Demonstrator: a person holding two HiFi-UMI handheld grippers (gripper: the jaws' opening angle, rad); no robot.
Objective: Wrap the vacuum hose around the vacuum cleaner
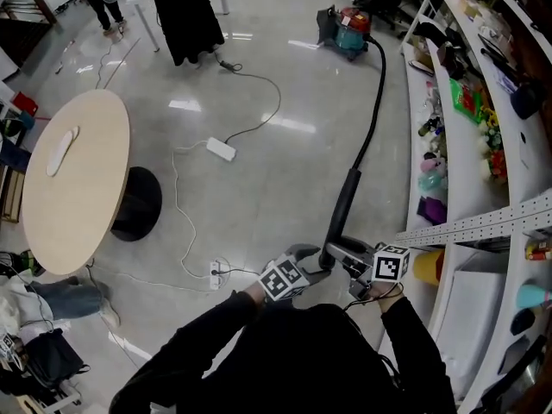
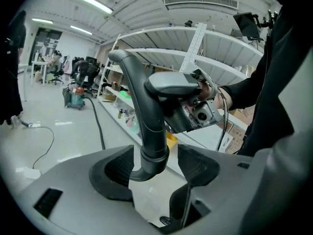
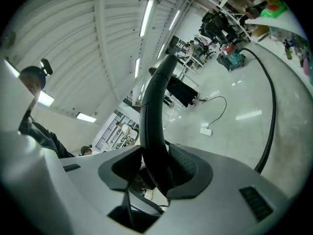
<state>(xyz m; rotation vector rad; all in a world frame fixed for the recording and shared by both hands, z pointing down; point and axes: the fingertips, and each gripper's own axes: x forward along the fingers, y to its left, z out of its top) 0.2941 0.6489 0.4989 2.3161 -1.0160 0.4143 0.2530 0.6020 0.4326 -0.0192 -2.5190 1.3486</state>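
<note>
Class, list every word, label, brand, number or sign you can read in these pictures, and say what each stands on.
None can be read.
Left cube and right cube: square black-and-white patterns, no letters.
Vacuum cleaner: any label too small to read.
Shelf goods: print too small and blurred.

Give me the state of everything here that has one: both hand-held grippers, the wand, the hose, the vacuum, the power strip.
left hand-held gripper: open, wand's end between its jaws, not clamped.
right hand-held gripper: shut on the wand.
wand: held up off the floor.
vacuum hose: stretched out from the vacuum cleaner, not wrapped.
vacuum cleaner: standing on the floor, hose attached.
power strip: lying on the floor, cords attached.
</note>
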